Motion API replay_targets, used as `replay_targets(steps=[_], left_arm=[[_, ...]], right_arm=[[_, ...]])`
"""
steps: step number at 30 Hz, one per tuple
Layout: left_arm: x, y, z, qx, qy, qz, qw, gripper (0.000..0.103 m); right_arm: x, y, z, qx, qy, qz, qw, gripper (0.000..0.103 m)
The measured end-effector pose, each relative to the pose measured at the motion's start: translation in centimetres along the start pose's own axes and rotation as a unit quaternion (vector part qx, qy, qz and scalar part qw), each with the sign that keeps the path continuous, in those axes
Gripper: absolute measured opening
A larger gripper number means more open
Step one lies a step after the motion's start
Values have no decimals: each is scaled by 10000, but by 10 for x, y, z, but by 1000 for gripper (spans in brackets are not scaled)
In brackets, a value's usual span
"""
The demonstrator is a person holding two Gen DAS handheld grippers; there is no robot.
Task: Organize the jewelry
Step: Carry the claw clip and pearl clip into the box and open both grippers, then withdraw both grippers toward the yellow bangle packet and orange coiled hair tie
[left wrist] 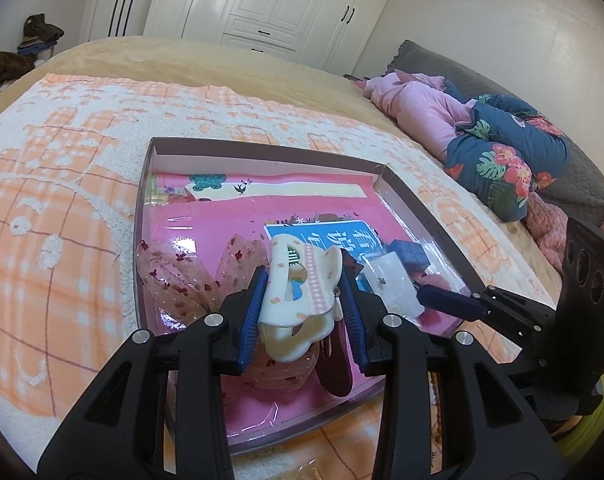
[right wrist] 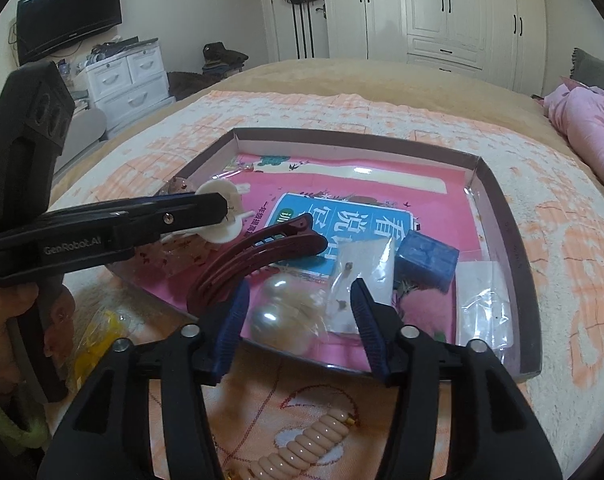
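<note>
My left gripper (left wrist: pixel 304 276) is shut on a cream hair claw clip (left wrist: pixel 298 280) with pink stripes and small flowers, held above the shallow box tray (left wrist: pixel 262 148). In the right wrist view the left gripper (right wrist: pixel 218 210) comes in from the left with the clip (right wrist: pixel 222 216) at its tip. My right gripper (right wrist: pixel 300 286) is open just above the tray's near edge. Under its gap lie a bag of large pearls (right wrist: pixel 270 312) and a small clear bag with earrings (right wrist: pixel 344 284), neither touched. A dark red hair clip (right wrist: pixel 258 250) lies to the left of them.
A pink picture book (right wrist: pixel 342 216) lines the tray (right wrist: pixel 342 136). A blue box (right wrist: pixel 426 258) and clear bags (right wrist: pixel 482 304) lie at its right. A sheer flowered bow (left wrist: pixel 182 276) lies at its left. On the orange blanket in front lie a peach bead bracelet (right wrist: pixel 302 448) and a yellow bagged item (right wrist: pixel 94 344).
</note>
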State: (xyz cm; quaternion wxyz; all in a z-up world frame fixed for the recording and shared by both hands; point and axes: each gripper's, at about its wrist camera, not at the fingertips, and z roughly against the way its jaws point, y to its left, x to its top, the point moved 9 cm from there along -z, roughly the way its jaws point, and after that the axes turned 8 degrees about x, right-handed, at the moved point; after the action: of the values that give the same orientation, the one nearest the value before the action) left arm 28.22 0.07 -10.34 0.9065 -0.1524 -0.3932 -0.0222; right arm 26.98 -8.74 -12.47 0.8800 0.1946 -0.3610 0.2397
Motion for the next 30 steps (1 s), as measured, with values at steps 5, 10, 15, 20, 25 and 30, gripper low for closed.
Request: replay_targets(steps=[5, 10, 15, 20, 25, 30], left_arm=[[0, -1, 2, -6, -21, 24, 10000, 29], [0, -1, 7, 20, -69, 40, 10000, 35], [3, -3, 18, 46, -172, 74, 9998, 44], [5, -5, 31, 100, -279, 85, 9995, 54], [6, -9, 46, 167, -403, 97, 9990, 70], [1, -15, 62, 244, -565, 104, 9981, 86]], right_arm=[[-2, 2, 16, -94, -188, 79, 9997, 66], [-4, 0, 33, -127, -373, -2, 9992, 74], [-8, -3, 44, -158, -457, -88, 9988, 77], [-11, -7, 55, -203, -513, -186, 9983, 80], [-12, -11, 66, -242, -608, -248, 9975, 82], [-13, -15, 77, -367, -710, -221, 9966, 85]])
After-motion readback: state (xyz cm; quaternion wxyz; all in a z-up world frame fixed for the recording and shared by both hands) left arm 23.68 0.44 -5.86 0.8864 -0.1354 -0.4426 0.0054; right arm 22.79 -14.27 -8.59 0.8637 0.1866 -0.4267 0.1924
